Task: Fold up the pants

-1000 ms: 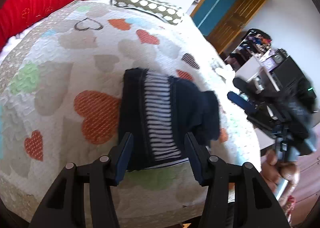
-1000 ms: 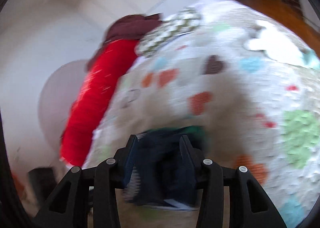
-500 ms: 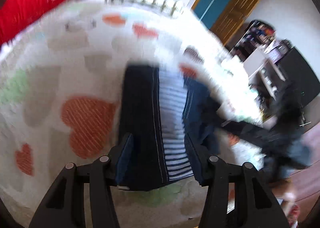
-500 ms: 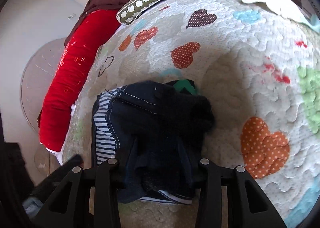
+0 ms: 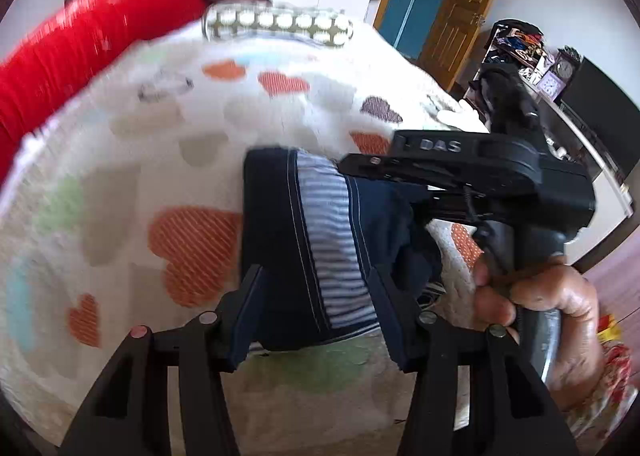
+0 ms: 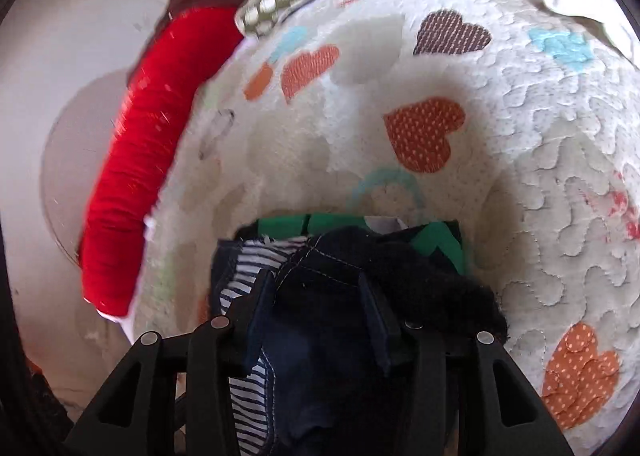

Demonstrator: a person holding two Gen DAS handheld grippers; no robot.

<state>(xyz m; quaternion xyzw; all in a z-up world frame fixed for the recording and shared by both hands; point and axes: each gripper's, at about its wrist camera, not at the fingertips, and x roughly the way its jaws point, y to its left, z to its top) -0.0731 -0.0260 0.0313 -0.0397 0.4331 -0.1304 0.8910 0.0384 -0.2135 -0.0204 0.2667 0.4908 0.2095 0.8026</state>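
At the left, the left gripper (image 5: 316,308) hangs over the near edge of the folded pants (image 5: 316,240), jaws parted on either side of the striped band and clamping nothing; the bundle lies on the heart-patterned quilt (image 5: 120,160). To its right, the right gripper (image 6: 320,316) has just been widening its jaws, with a dark, bunched fold between them; I cannot tell whether the pads press it. If that fold snags, lifting away could drag the bundle open.
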